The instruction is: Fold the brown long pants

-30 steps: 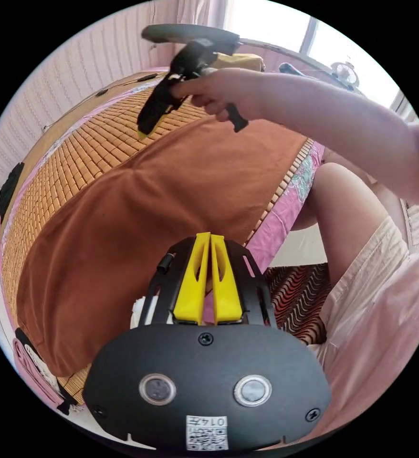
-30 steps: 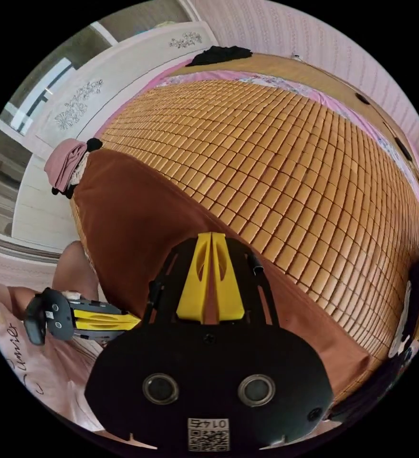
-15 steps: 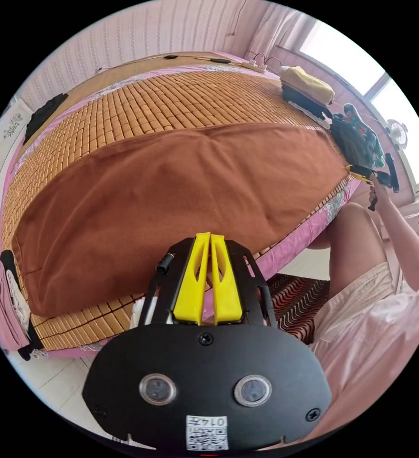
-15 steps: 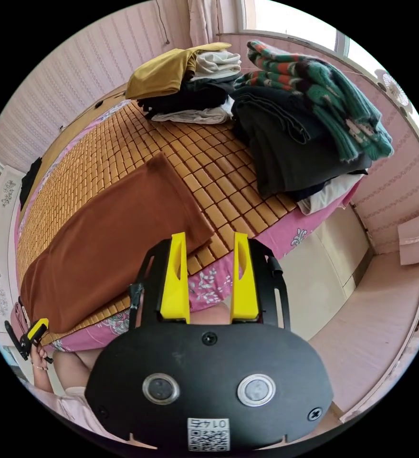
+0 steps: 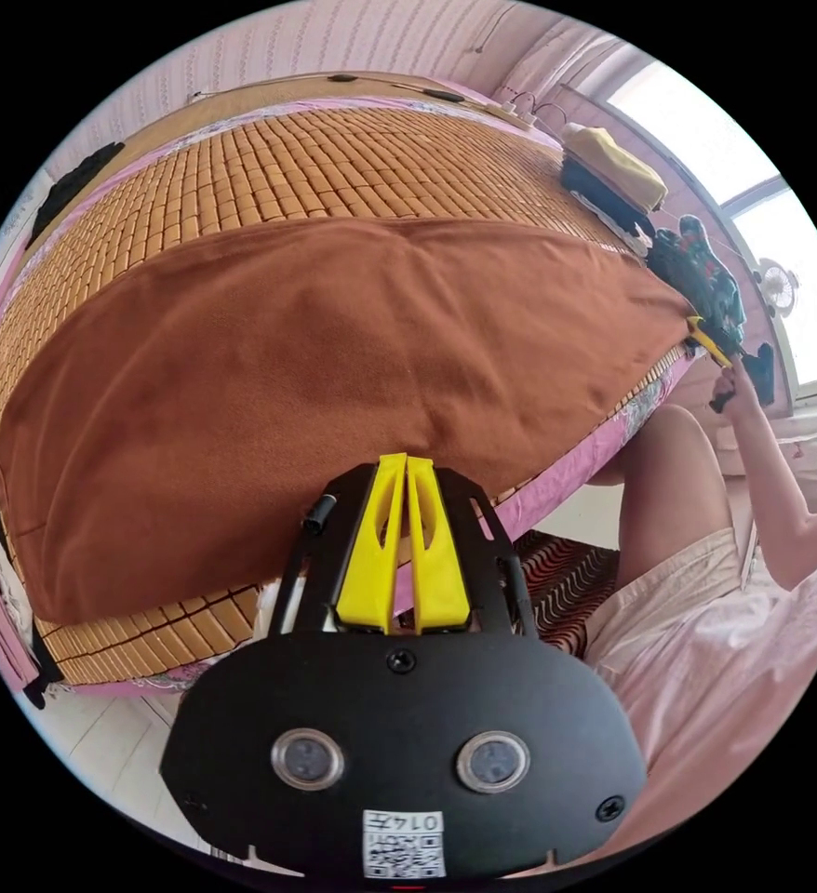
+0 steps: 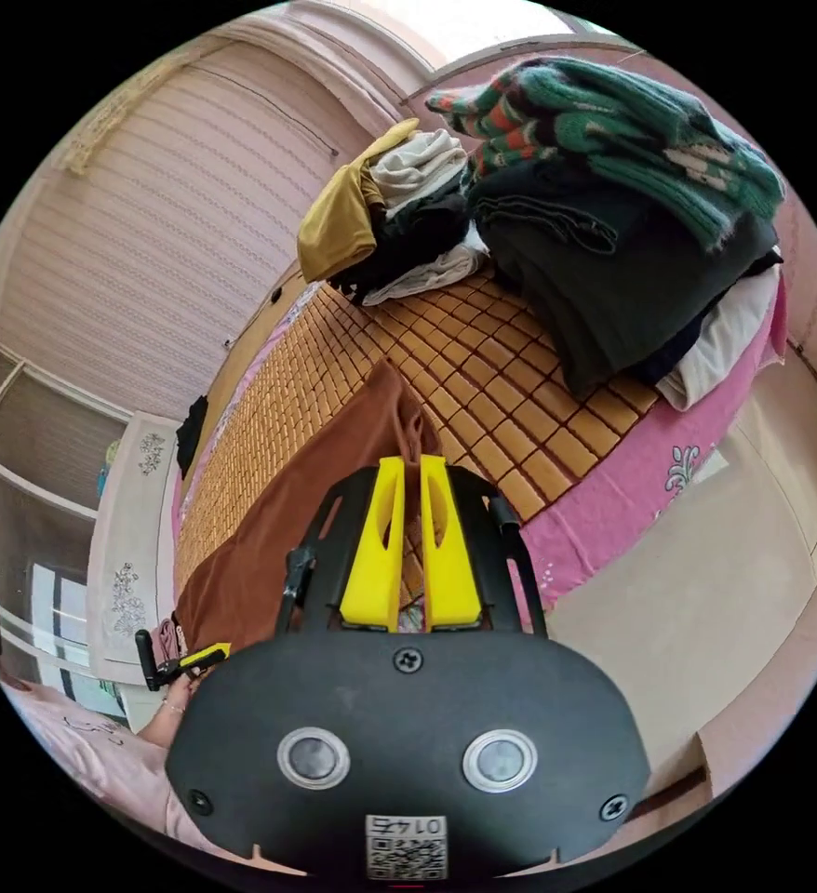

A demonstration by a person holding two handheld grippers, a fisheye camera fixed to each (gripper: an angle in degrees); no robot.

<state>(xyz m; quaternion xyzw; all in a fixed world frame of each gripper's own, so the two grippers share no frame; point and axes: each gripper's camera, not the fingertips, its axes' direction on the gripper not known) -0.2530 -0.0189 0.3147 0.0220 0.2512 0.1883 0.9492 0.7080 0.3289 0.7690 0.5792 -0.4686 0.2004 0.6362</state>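
Pants, brown, long [image 5: 315,372]: spread flat along near edge of bed mat [image 6: 483,363]. Right gripper [image 6: 407,484]: jaws clamped on cuff end, cloth bunched there. Left gripper [image 5: 399,484]: jaws together at near hem; whether cloth is caught, cannot tell. Recommended handling: lift cuff evenly, carry toward waist, keep edges aligned.
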